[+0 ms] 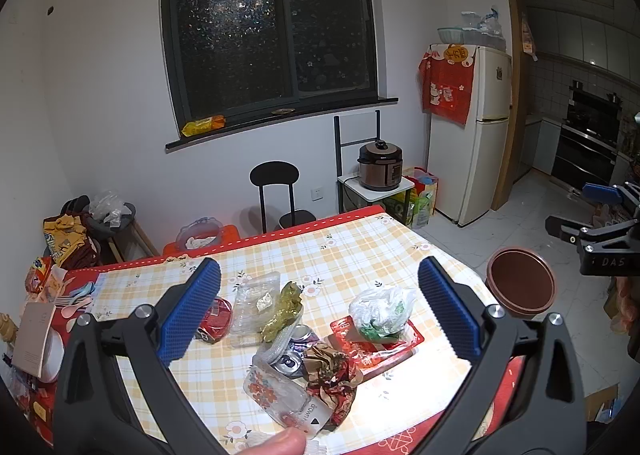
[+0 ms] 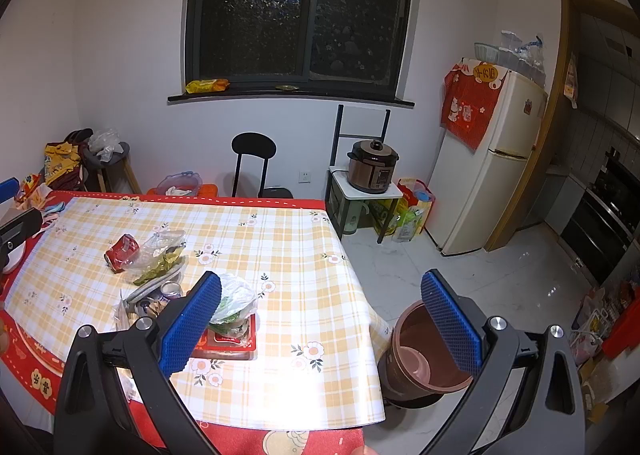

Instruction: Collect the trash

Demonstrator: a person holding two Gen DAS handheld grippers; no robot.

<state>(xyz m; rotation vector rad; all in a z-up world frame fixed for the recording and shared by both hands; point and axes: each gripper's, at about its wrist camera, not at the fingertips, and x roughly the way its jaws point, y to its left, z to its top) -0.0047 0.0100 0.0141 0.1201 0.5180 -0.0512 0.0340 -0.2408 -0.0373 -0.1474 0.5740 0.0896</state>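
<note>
Left gripper: my left gripper (image 1: 319,307) has its jaws spread wide with nothing between them, raised over the trash pile.
Right gripper: my right gripper (image 2: 320,323) is equally wide open and empty, above the bench edge nearest the bin.
Bench: the bench (image 2: 280,247) carries a yellow checked cloth over red.
Landmark: I take the brown bin (image 2: 424,359) on the floor, just off the bench corner, as my reference.
White bag: the knotted plastic bag (image 1: 382,311) sits on a red packet (image 1: 376,343); of the pile, it lies closest to the bin.
Crumpled wrapper: the red-brown wrapper (image 1: 332,375) lies beside the packet, on the side away from the bin.
Cans: a crushed silver can (image 1: 294,351) touches the wrapper; the red can (image 1: 214,321) lies farthest from the bin.
Clear tray: the clear plastic tray (image 1: 254,305) and a green wrapper (image 1: 284,305) lie between the red can and the bag.
Floral pouch: a clear floral pouch (image 1: 280,395) lies at the pile's near end, with a fingertip (image 1: 276,443) just beside it.
</note>
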